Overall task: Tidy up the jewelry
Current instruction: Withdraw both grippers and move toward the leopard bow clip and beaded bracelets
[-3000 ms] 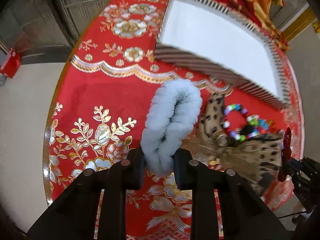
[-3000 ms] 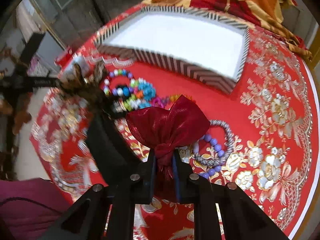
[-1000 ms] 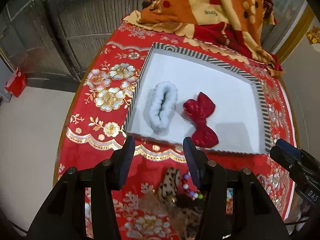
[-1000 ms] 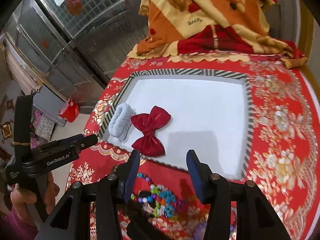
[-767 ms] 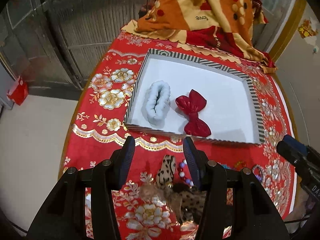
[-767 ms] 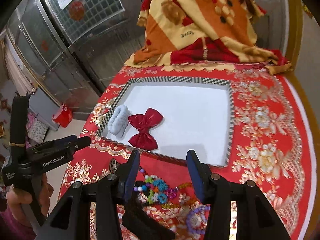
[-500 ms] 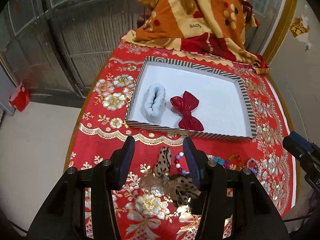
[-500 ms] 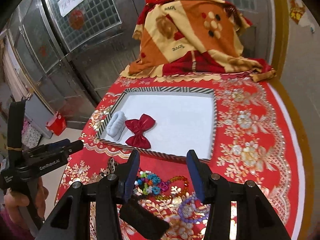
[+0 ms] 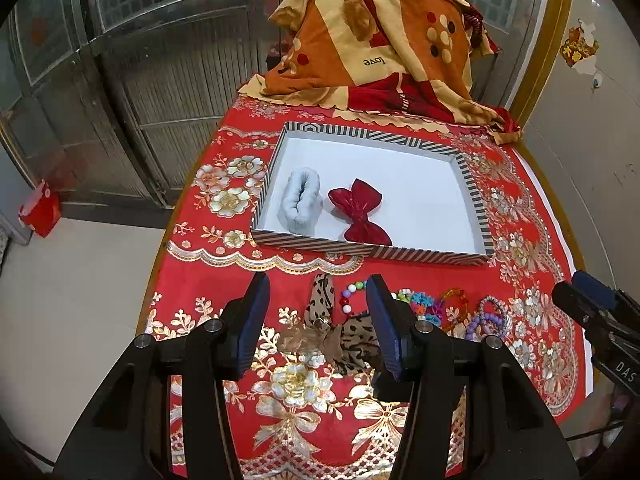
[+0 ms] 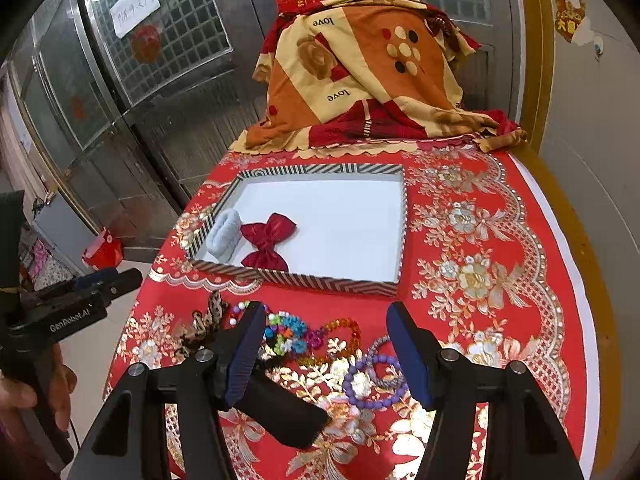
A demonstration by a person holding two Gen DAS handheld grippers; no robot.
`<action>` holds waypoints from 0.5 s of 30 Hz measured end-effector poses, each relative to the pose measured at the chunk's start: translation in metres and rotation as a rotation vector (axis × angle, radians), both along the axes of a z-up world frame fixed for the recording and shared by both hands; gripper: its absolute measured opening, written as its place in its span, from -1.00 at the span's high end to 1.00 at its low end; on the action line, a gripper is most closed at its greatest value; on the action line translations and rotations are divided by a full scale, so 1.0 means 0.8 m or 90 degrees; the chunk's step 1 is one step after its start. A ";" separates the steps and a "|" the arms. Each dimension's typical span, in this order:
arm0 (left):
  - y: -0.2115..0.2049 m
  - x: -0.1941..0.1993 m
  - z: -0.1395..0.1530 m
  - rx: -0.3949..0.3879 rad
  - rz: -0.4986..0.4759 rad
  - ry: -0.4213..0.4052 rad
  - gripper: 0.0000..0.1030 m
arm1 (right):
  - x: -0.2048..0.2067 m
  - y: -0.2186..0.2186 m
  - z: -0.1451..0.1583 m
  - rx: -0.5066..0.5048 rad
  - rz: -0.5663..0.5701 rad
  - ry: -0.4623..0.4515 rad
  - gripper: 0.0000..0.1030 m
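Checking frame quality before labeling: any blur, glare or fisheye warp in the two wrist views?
Left wrist: sharp throughout, black vignette in the corners, strong barrel bend on the table edge; white tray floor bright, not blown out. Right wrist: sharp too, glare streaks on the metal doors, gold thread on the red cloth glints; same warp.

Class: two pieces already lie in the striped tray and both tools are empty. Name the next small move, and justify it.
Probably lower the open right tool onto the purple bead bracelet: it lies loose just below, outside the tray.
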State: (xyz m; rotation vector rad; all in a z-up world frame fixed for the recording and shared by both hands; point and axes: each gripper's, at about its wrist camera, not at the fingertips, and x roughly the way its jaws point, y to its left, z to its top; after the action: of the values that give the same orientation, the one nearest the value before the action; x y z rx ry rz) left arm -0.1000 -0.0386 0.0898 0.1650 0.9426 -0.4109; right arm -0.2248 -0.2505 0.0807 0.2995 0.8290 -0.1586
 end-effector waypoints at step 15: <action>0.000 -0.019 0.002 0.001 -0.005 -0.002 0.04 | -0.018 0.005 -0.005 -0.001 0.005 0.007 -0.26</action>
State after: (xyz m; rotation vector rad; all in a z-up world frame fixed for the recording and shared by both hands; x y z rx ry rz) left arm -0.1152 -0.0382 0.0916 0.1705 0.9395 -0.4167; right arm -0.2393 -0.2469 0.0764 0.2948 0.8411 -0.1540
